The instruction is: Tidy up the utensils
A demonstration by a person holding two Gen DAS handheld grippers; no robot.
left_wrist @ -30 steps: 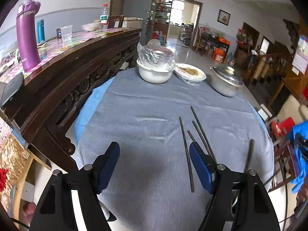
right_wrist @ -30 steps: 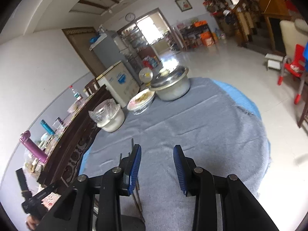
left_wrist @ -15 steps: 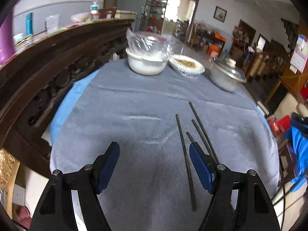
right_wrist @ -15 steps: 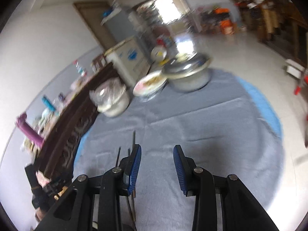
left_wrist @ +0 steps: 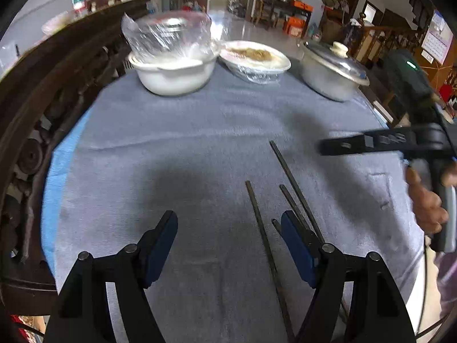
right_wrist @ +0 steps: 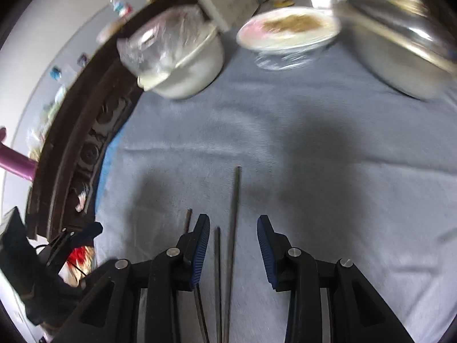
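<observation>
Dark chopsticks (right_wrist: 233, 217) are seen lying loose on the grey tablecloth (left_wrist: 177, 148), toward its near edge, with their long axes running away from that edge toward the covered bowls (left_wrist: 174, 68) at the far side. In the right wrist view two of them are framed between the blue pads of the right gripper (right_wrist: 232, 248), whose jaws are partly spread and pressed on nothing; a third stick (right_wrist: 187, 223) is left just outside its left pad. The left gripper (left_wrist: 228, 245) is held spread wide and empty, with one stick (left_wrist: 258, 223) between its fingers and the rest by its right pad. The right gripper is judged the better placed, being lined up along the sticks' length.
</observation>
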